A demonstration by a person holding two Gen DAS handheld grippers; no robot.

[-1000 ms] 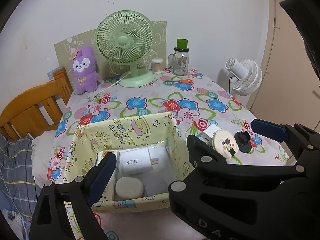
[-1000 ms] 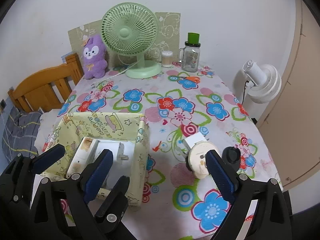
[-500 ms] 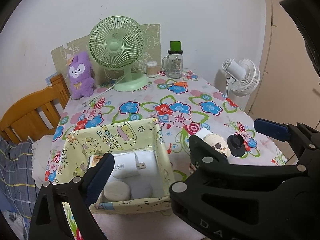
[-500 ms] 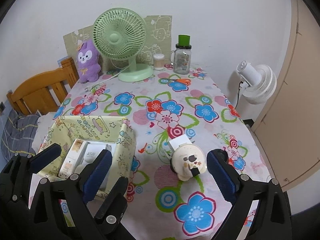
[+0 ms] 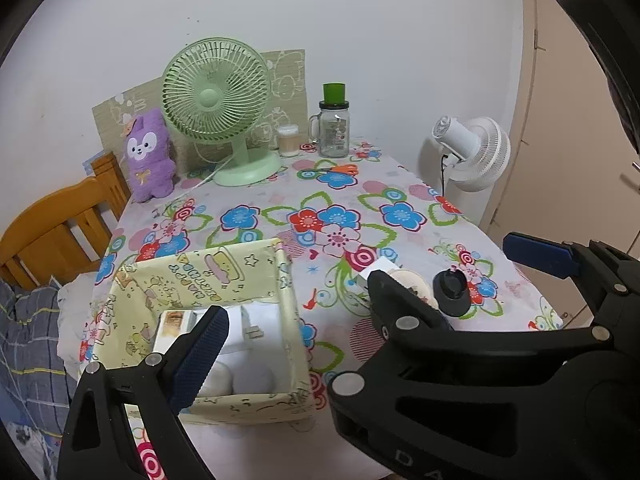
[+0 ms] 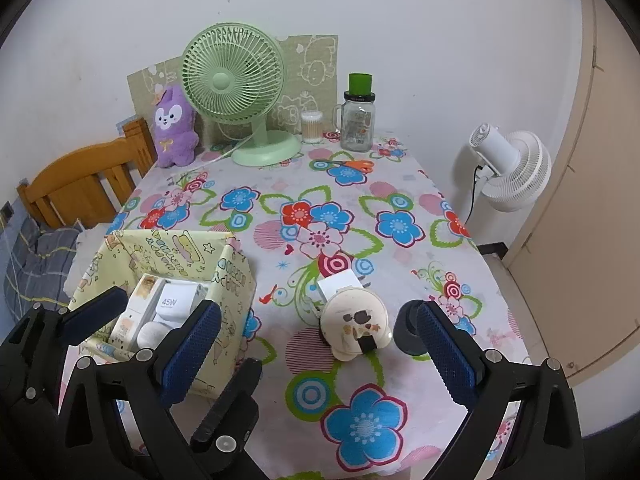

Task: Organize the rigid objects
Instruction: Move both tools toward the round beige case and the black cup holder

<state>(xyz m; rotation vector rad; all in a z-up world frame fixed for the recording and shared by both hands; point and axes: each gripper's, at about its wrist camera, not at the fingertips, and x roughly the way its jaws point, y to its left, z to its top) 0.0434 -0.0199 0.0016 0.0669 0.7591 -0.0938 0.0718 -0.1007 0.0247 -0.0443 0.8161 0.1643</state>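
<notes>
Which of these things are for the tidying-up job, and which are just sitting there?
For the job: yellow box, 45W charger inside it, round cream gadget, white plug, black disc.

Just sitting there: green fan, purple plush, jar, swab pot, scissors, white fan.

A table [image 6: 400, 188] under a flowered cloth carries everything. The green fan [image 6: 236, 92] stands at its far edge. Left of the fan sits a purple plush [image 6: 174, 132]; right of it a cotton-swab tub [image 6: 312, 127], then a glass jar [image 6: 358, 120]. Orange scissors [image 6: 352, 165] lie just in front of the jar. Well in front of the fan sit a yellow bin [image 6: 236, 280], a white charger [image 6: 340, 284] touching a cream round gadget [image 6: 356, 326], and a black knob [image 5: 452, 288].
</notes>
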